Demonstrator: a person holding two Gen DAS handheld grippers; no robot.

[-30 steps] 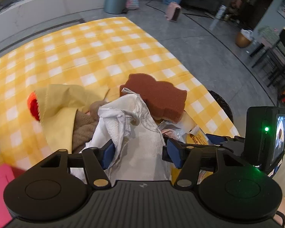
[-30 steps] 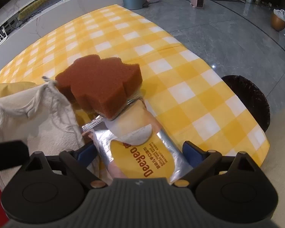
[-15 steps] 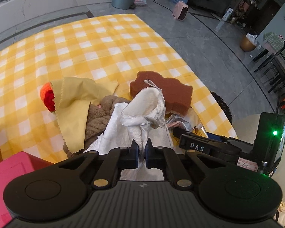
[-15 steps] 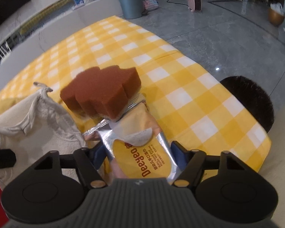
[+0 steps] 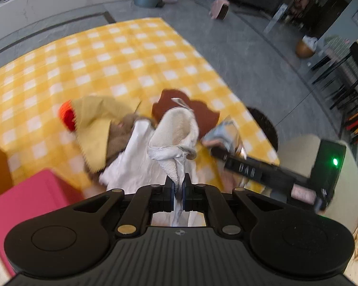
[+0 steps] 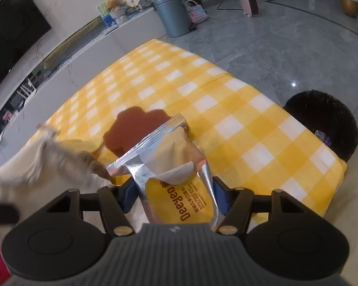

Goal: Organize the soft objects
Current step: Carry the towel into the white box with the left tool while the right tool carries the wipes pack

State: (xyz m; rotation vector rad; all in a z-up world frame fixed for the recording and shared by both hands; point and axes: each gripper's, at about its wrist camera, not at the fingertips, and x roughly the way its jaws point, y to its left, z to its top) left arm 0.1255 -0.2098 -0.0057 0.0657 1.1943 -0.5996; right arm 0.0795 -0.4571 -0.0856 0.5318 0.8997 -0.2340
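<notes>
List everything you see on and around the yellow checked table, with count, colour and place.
white cloth: one, white, near table edge, pinched in the left tool
wipes packet: one, yellow and silver, between the right tool's pads
sponge: one, brown, on the tablecloth behind the packet
yellow cloth: one, yellow, left of the white cloth
knitted item: one, red and orange, under the yellow cloth's edge
brown fabric: one, brown, between the two cloths
tablecloth: one, yellow and white check
pink box: one, pink, near left corner
bin: one, grey, on the floor beyond the table
left tool: shut on the white cloth
right tool: jaws just closing, pressing the wipes packet
</notes>
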